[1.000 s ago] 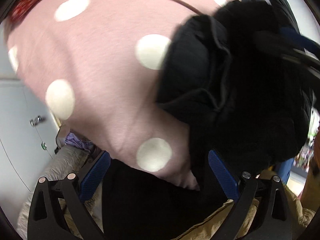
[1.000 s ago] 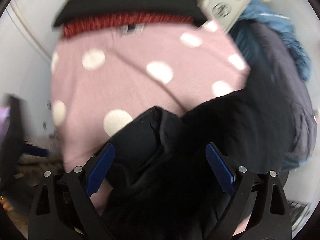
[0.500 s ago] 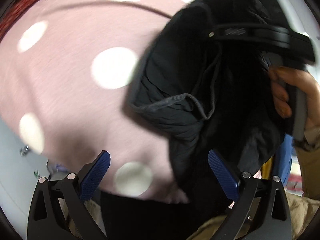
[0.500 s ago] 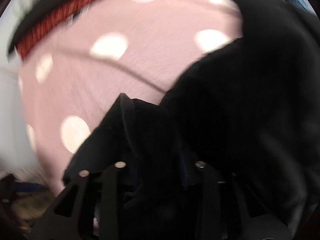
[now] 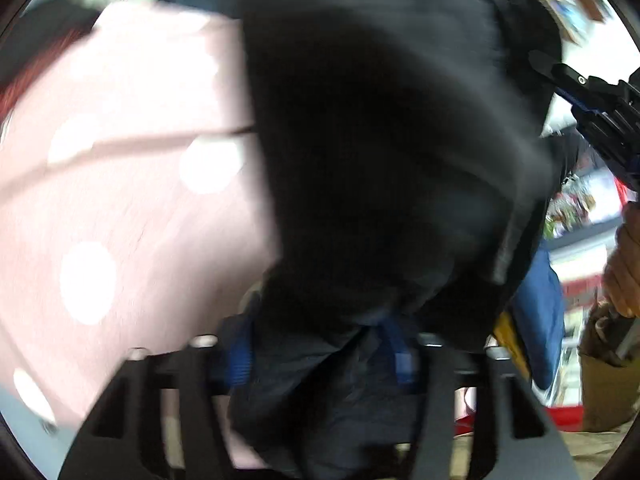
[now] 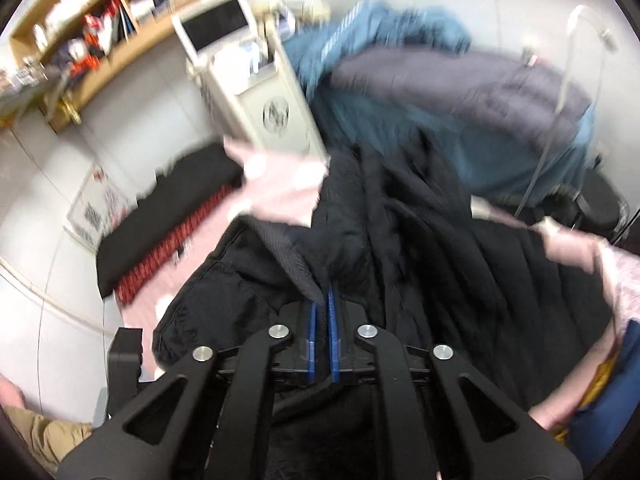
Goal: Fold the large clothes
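Right tongs [image 6: 323, 314] pinching black jacket [image 6: 400, 240] at its ribbed hem, lifting off the pink dotted bed [image 5: 120, 200]. Left tongs [image 5: 320, 352] closing on a bunched fold, fabric between pads. Handling soft, bulky, slippery; gripping seams best. Blurring, jacket hiding sleeves and left pads' contact.
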